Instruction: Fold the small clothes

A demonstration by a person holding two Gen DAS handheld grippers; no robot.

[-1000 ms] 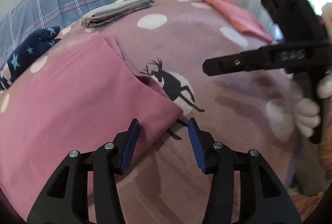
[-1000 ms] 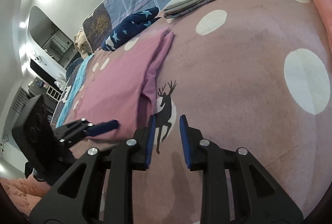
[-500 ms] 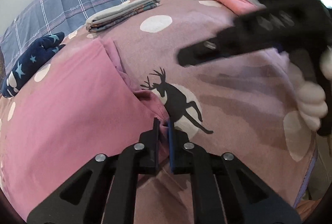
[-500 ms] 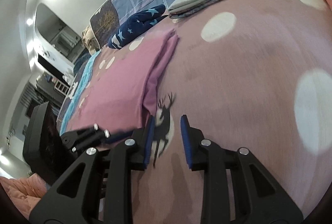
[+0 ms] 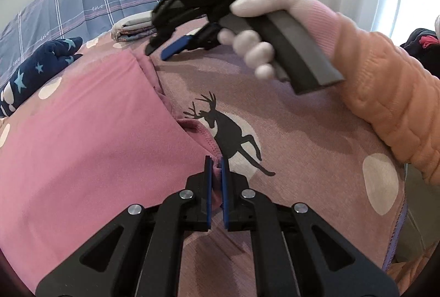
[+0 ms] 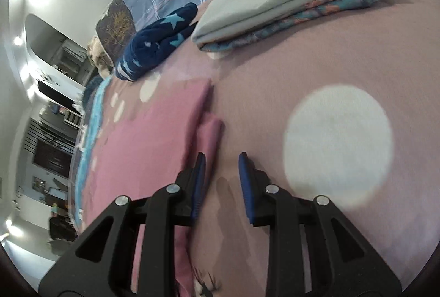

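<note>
1. Left gripper clenched on near corner of pink garment; soft knit, stitched hem, lying flat on mauve bedspread with white dots and black deer print.
2. Right gripper parted, empty, over garment's far folded edge; white-gloved hand on handle.
3. Folded grey and patterned stack beyond.

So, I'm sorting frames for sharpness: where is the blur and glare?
Left wrist view: the black right gripper and white-gloved hand are motion-smeared, window glare upper right. Right wrist view: the whole pink folded garment and bedspread smear.
</note>
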